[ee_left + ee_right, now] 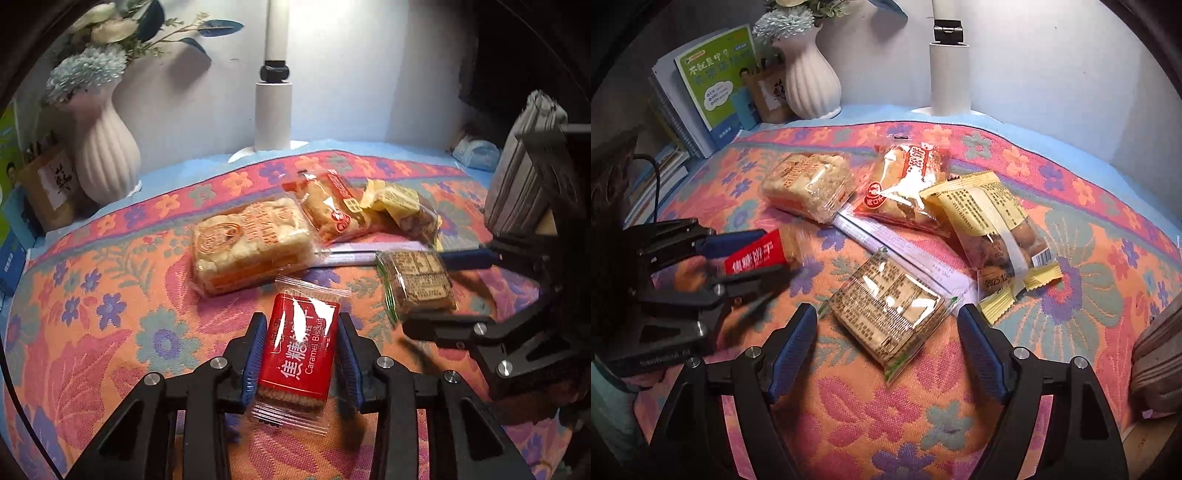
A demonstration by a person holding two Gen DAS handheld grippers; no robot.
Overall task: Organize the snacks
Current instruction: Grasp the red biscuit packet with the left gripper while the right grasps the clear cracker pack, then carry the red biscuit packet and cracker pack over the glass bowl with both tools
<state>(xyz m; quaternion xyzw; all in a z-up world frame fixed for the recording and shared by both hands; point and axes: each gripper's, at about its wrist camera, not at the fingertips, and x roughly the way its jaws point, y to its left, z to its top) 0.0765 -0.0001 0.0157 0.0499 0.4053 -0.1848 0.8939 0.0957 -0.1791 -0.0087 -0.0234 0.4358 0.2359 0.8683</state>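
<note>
Five wrapped snacks counted on the flowered cloth (1071, 192), plus one long pale sachet (894, 251) lying under the middle of the group. The red caramel biscuit pack (297, 354) has a clear wrapper, white lettering and a stack of brown biscuits showing at its near end; it sits nearest me on the left. My left gripper (302, 354) has clamped both blue pads onto its long sides, so it holds the pack. Far left lies the puffed rice cake pack (807, 184), beside it the orange pastry pack (905, 184), then the yellow nut pack (990, 221) to the right. The green-edged biscuit pack (890, 317), label side up, lies between the fingers of my right gripper (886, 354), whose jaws stand wide with neither pad touching it. One white vase (810, 81) and one lamp post (949, 74) at the far edge.
</note>
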